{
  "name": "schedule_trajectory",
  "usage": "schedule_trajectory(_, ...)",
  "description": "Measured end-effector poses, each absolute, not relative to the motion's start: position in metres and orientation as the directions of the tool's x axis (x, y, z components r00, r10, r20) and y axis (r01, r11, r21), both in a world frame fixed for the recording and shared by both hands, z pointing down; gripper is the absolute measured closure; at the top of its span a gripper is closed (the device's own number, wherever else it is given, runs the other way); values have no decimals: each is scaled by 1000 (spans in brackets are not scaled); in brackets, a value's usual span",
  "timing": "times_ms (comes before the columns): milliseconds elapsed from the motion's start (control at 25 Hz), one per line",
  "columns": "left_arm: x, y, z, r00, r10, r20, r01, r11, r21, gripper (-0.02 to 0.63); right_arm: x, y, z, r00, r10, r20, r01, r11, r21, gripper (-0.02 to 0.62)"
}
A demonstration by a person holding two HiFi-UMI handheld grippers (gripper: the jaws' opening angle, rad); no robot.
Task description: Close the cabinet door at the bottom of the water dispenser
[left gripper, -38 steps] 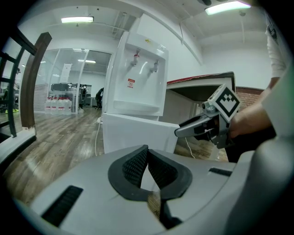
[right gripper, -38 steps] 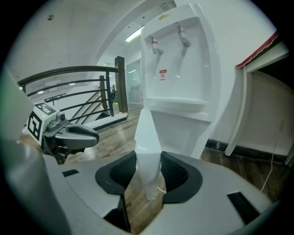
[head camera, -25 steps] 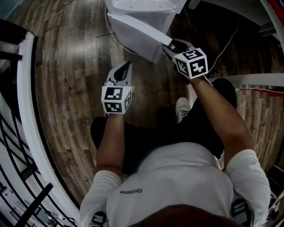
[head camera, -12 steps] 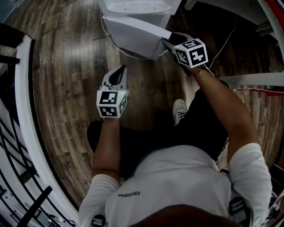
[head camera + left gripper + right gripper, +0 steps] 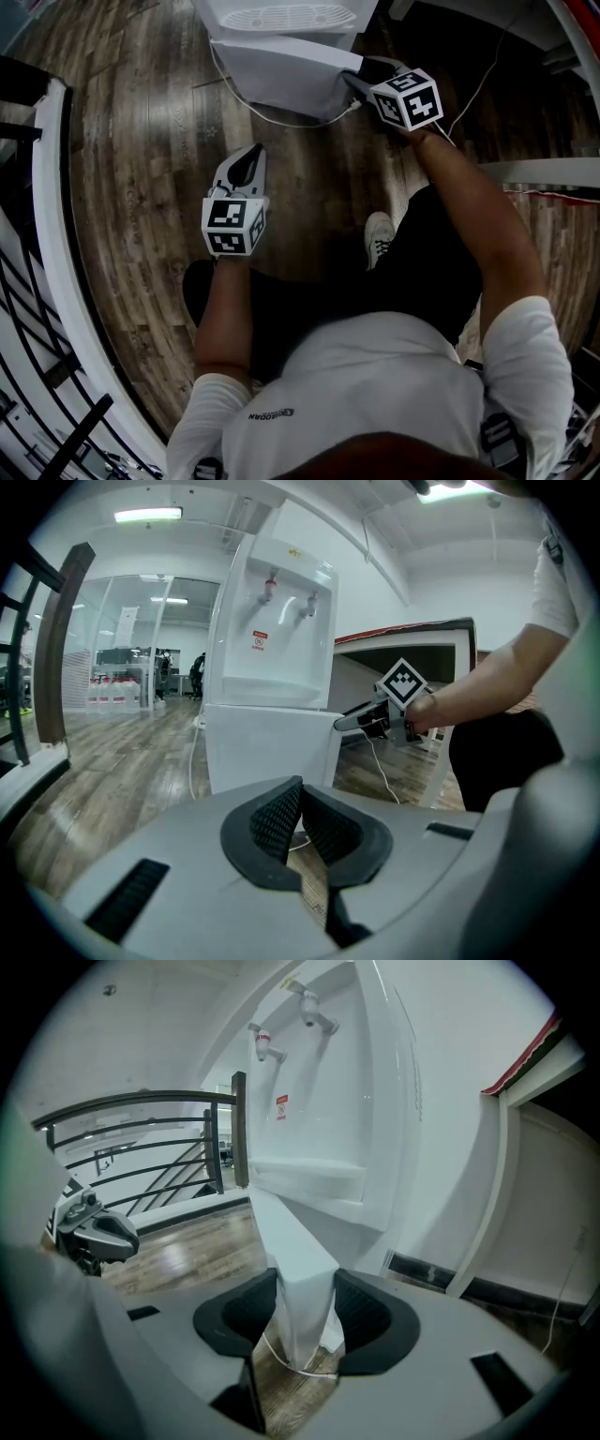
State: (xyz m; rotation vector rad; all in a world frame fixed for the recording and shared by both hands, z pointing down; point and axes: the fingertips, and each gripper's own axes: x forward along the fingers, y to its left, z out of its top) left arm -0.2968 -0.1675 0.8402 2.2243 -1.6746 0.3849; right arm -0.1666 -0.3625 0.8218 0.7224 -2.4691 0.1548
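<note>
Above the wood floor [image 5: 141, 141], we are clamping the half-shut door [image 5: 272, 70] in the right gripper [image 5: 352, 82]; the left gripper [image 5: 251, 157] is closed and empty. Next, probably pushing the door flush.

Nothing really legible tbh: the red sticker [image 5: 257, 641] under the water dispenser [image 5: 281, 682] taps [image 5: 272, 583] and the shirt print [image 5: 274, 412] are too small.

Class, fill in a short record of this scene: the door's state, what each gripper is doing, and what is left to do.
door: partly open, swung out from the dispenser
right gripper: closed on the door's free edge
left gripper: shut, empty, above the floor
left to do: probably swing the door shut
</note>
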Motion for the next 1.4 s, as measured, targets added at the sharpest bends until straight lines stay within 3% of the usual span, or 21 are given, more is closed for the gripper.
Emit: schedule_trajectory(1400,-294,-188,842,241,-874,422,-969,-239,59,611,-157,-432,823,-678,-621,394,-695,715,-69,448)
